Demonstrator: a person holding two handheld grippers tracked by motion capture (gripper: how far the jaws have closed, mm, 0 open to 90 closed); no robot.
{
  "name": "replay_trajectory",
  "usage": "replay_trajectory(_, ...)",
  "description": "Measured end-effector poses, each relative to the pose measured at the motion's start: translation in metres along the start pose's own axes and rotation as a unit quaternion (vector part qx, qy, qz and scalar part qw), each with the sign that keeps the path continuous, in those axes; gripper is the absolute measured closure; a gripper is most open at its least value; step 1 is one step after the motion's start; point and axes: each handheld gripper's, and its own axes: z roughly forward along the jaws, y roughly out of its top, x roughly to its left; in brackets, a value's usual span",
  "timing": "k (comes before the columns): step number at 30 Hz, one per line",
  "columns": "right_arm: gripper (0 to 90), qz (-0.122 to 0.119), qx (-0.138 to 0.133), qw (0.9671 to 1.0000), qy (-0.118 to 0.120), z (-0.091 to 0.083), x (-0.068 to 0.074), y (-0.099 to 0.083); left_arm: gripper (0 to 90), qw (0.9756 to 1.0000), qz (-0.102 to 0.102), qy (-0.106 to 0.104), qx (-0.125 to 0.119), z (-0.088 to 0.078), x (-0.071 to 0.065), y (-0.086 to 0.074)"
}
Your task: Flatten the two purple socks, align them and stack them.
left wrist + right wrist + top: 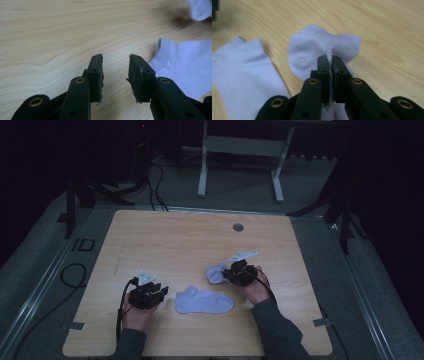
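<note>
High view puts a wooden table (150,235) in the middle of the frame, with two pale socks near its lower centre. One sock (204,300) lies flat between the hands. The second sock (216,272) sits bunched just up and right of it, at the tip of the right gripper (234,273). In the right gripper view, that gripper's jaws are pressed together on a fold of the bunched sock's fabric, which puckers around them; probably it is pinched this way so it can be lifted or dragged toward its mate. The left gripper (115,67) rests low at the lower left with its jaws apart and nothing between them. The flat sock's cuff lies just to its right, likely ready to be pinned or picked up.
</note>
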Motion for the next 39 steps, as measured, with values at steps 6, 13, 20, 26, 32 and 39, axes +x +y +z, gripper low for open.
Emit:
replay_trajectory(6, 86.1, -0.015, -0.023, 0.9996, 0.001, -0.024, 0.006, 0.001, 63.8, 1.0, 0.009, -0.002, 0.001, 0.0, -0.003, 0.0)
replay_trajectory(13, 86.0, -0.034, -0.045, 0.9984, 0.005, -0.045, 0.016, 0.005, 65.8, 0.9995, 0.02, -0.024, 0.005, 0.002, -0.013, -0.002)
replay_trajectory(20, 85.5, -0.061, -0.051, 0.9964, 0.028, -0.051, 0.039, 0.009, 76.4, 0.9988, 0.033, -0.036, 0.01, 0.001, -0.021, -0.005)
replay_trajectory(26, 85.3, -0.074, -0.039, 0.9957, 0.041, -0.039, 0.053, 0.011, 87.8, 0.9983, 0.052, -0.026, 0.006, -0.001, -0.029, -0.006)
replay_trajectory(32, 85.0, -0.097, -0.014, 0.9937, 0.053, -0.019, 0.071, 0.012, 89.2, 0.9986, 0.045, -0.03, 0.005, -0.002, -0.027, -0.007)
replay_trajectory(39, 84.5, -0.098, 0.007, 0.9928, 0.069, 0.0, 0.082, 0.013, 89.1, 0.9986, 0.041, -0.034, 0.004, -0.002, -0.028, -0.007)
